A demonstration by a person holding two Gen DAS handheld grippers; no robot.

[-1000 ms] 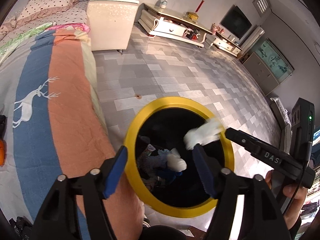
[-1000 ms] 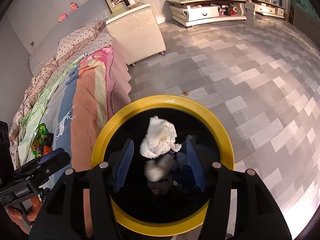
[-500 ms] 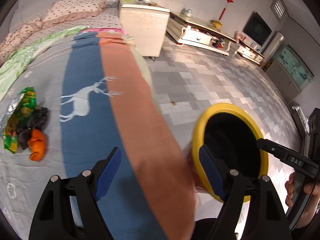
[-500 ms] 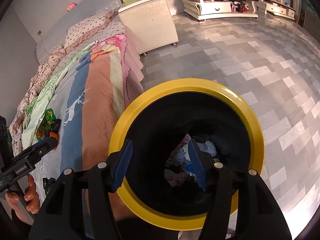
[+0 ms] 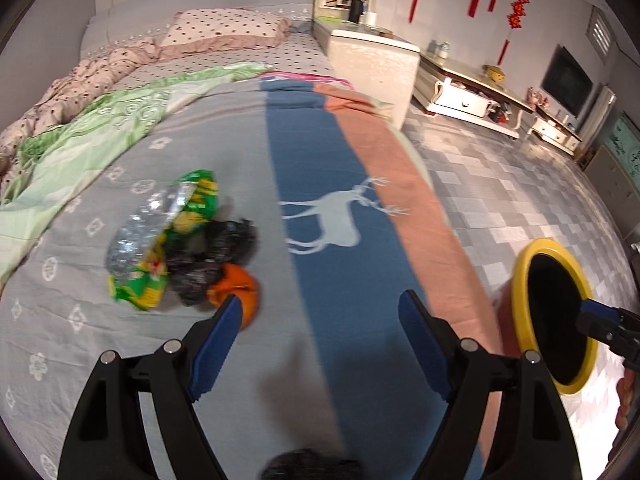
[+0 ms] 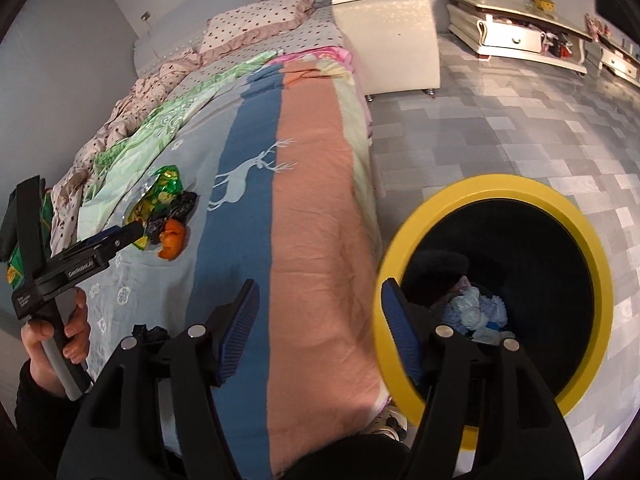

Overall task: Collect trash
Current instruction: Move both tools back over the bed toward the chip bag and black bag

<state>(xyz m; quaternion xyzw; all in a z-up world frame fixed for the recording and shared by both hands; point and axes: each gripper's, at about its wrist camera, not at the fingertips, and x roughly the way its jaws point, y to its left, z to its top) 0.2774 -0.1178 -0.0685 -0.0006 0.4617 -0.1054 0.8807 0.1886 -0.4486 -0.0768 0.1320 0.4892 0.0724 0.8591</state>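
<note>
Left gripper [image 5: 320, 312] gapes empty over the bedspread [image 5: 248, 168] near an orange peel [image 5: 236, 294]; right gripper [image 6: 318, 300], jaws opening, empty beside the yellow-rimmed bin [image 6: 600, 256]

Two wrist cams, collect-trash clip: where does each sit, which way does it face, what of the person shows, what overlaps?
Left wrist: on the left gripper, angled down over the bed at the trash pile; its blue pads show, jaws open.
Right wrist: on the right gripper, down at the bed edge and yellow bin; jaws opening, empty; left hand visible.
Shared: pile, deer bedspread, bin, each other's gripper.
</note>
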